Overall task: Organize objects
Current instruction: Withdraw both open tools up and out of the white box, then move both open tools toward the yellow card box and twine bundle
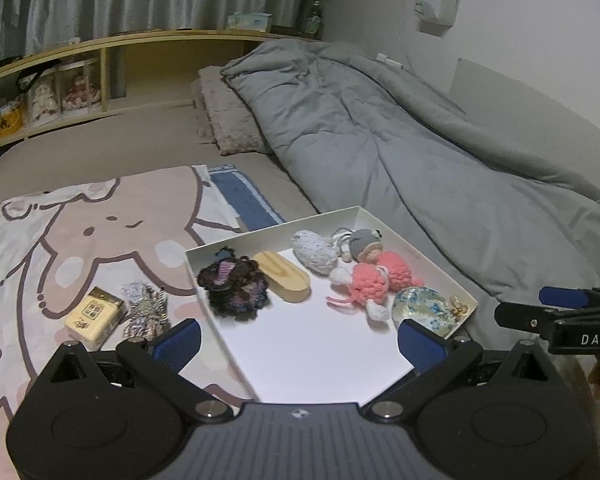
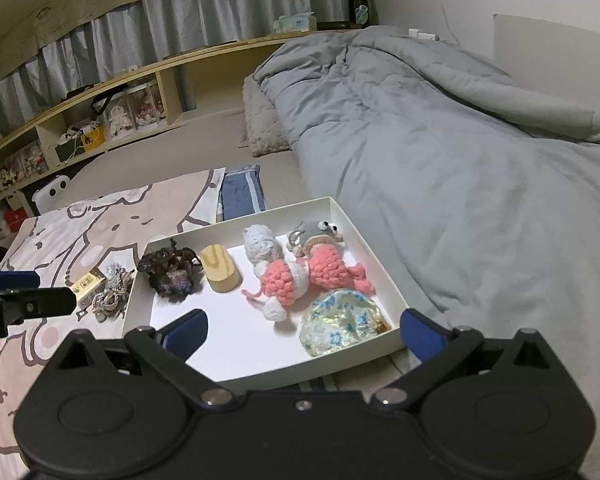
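Note:
A white shallow box [image 1: 204, 280] [image 2: 364, 240] lies on the bed. It holds a dark crochet piece [image 1: 234, 290] [image 2: 170, 272], a wooden block [image 1: 286, 278] [image 2: 220, 268], a pale yarn ball [image 1: 314, 254] [image 2: 260, 246], a grey-capped doll [image 1: 364, 244] [image 2: 314, 234], a pink crochet toy [image 1: 374, 284] [image 2: 304, 278] and a floral pouch [image 1: 424, 308] [image 2: 342, 322]. Left of the box lie a yellow small box [image 1: 94, 316] [image 2: 86, 284] and a twisted cord bundle [image 1: 146, 314] [image 2: 112, 292]. My left gripper [image 1: 300, 338] is open and empty over the box's near end. My right gripper [image 2: 304, 332] is open and empty.
A cartoon-print blanket [image 1: 80, 232] [image 2: 80, 224] covers the bed's left part. A grey duvet [image 1: 380, 120] [image 2: 440, 128] lies to the right. A folded blue cloth [image 1: 244, 196] [image 2: 240, 192] lies behind the box. A wooden shelf [image 1: 100, 52] [image 2: 140, 76] runs along the back.

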`<state>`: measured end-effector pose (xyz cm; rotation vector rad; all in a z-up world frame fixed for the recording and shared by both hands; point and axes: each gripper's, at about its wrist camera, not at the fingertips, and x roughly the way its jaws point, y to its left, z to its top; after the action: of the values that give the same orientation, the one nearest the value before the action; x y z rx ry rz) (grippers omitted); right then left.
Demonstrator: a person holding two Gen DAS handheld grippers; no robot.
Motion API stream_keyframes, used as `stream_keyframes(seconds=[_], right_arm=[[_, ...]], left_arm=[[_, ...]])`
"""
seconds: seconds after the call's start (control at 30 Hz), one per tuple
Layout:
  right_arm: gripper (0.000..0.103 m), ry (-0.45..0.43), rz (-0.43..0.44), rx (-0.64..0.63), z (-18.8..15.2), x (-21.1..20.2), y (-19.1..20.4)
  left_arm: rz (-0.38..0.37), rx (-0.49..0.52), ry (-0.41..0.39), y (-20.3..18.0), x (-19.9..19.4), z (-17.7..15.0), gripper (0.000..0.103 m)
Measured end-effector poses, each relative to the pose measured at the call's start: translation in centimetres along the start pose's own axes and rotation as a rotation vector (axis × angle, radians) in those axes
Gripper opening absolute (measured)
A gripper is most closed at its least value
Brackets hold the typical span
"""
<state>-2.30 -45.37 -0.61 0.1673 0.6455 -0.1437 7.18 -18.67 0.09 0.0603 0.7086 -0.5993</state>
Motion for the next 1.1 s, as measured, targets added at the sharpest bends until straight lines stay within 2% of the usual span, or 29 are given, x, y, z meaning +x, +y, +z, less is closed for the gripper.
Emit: stream_keyframes(seconds=[0.37,1.1], right_arm=[[0.103,-0.031,0.049,0.014,0.8,1.8,3.4],[0.103,-0.015,0.214,-0.05,2.3,6.2,14.8]], left_arm=[[0.065,-0.071,-0.017,5.6,-1.6,-0.2,0.103],[0.22,-0.199,-0.074,15.8,-4.8,-1.9,0.103]])
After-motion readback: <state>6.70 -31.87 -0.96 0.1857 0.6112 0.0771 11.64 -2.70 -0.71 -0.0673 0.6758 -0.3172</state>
